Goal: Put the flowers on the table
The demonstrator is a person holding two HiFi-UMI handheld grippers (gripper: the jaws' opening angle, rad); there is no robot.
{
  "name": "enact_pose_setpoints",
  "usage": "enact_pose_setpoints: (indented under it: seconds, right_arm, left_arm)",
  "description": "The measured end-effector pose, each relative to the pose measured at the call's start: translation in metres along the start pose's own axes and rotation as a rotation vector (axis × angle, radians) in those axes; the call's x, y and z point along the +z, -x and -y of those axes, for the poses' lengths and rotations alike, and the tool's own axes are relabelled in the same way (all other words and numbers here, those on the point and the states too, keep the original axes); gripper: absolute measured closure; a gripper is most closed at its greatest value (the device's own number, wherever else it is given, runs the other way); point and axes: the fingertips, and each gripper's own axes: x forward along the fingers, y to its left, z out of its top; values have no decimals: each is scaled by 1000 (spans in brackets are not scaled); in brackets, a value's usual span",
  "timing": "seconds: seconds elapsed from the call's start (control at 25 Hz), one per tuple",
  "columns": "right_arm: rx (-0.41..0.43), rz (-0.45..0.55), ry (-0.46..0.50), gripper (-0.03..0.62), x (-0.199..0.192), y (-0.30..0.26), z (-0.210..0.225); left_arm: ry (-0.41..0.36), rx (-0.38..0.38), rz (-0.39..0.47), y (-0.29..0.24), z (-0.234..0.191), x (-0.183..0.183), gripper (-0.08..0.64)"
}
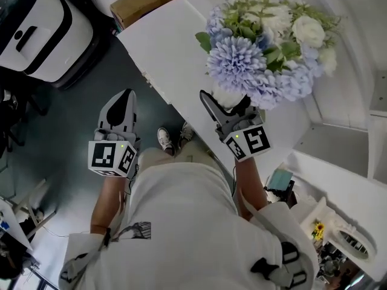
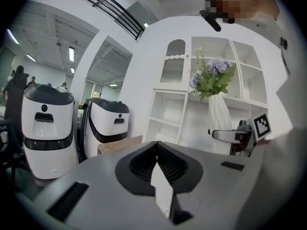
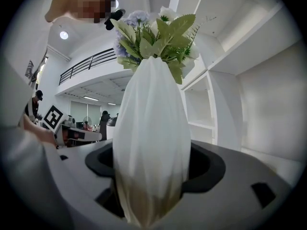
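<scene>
Flowers [image 1: 260, 53]: lilac & white blooms w/ green leaves, in a tall white ribbed vase [image 3: 151, 143].

Head view looks down on the blooms at about 1 o'clock from the person's body, over the near edge of a white tabletop [image 1: 163, 47].

Right claw [image 1: 225, 104] is clamped on the vase's lower body. The right gripper view shows the vase filling the gap, one jaw pressed on each side.

Left claw [image 1: 121, 104] hangs at about 9 o'clock of the right one, off the tabletop edge & over dark floor. Its jaws are closed together w/ nothing between them.

Progress, as a judgement:
- Flowers are gripped at the tabletop, not standing free.
- Vase base is hidden by blooms in the head view & by the left gripper's own body in its view, so contact w/ the tabletop can't be told.
- Scene fits either a vase held just above the surface or one already resting there under the grip.
- Either way, letting go w/ the vase standing on its own is what's left.

Orientation: the vase's long axis is about vertical, w/ blooms toward 12 o'clock & the narrow base toward 6 in both gripper views. White shelving [image 2: 165, 114] stands behind.
</scene>
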Motion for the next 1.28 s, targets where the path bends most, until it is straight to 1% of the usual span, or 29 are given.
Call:
enact_pose_setpoints:
  seconds: [0.16,0.44,0.52,0.68,0.76,1.0,1.28]
  right_arm:
    - [8,5,9,207,2,1,3]
    - [7,11,-5,207,2,6,1]
    - [-3,-4,5,208,-13,-2,10]
    - [-16,-55,4,208,-84,-33,44]
    - [-19,-66,7,207,-103,-44,52]
    - [-9,-57,19,209,-118,-71,49]
    - [14,-23,28,209,-120,-104,51]
  left_arm:
    - [-39,0,-4,7,21,16,545]
    - [-67,15,-24,24,49,40,545]
    - [-63,18,-43,18,49,28,545]
    - [-41,33,-119,-17,38,-36,545]
    - [-35,37,-143,-23,35,-54,545]
    - [-27,67,-172,-16,24,-68,545]
    - [-25,120,-197,-7,16,-79,545]
